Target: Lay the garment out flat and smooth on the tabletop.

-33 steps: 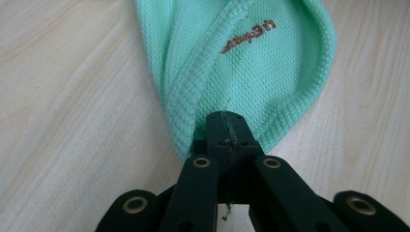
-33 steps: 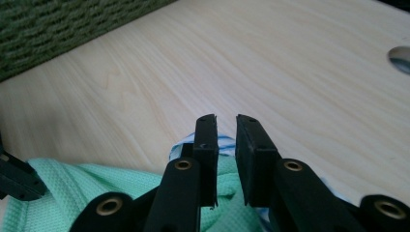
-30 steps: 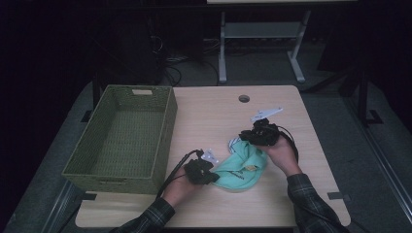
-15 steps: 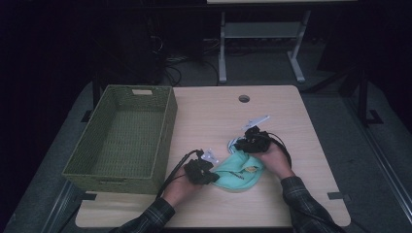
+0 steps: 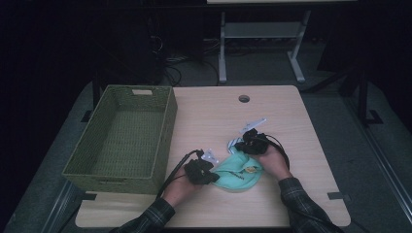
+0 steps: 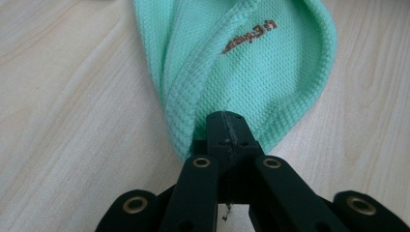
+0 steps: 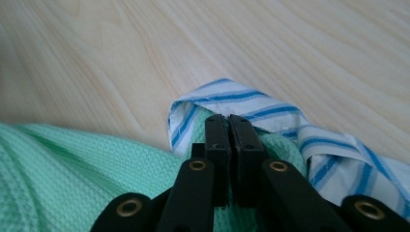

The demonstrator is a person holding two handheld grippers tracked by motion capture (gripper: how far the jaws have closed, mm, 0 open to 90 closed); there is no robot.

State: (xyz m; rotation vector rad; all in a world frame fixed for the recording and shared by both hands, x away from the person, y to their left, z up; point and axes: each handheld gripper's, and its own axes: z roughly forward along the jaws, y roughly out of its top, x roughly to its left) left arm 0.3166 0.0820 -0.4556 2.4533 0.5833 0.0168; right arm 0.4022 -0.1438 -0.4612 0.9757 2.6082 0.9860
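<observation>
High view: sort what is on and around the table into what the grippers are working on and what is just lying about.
In hand:
mint green waffle-knit garment, pinched by the left gripper
its blue-and-white striped collar, pinched by the right gripper

Lying about:
green woven basket, beside the garment, nothing in it
table with its cable hole

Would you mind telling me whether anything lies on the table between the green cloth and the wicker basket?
Nothing visible does. Bare table separates the green cloth from the basket; the left gripper grips its near edge, the right gripper its far end.
</observation>
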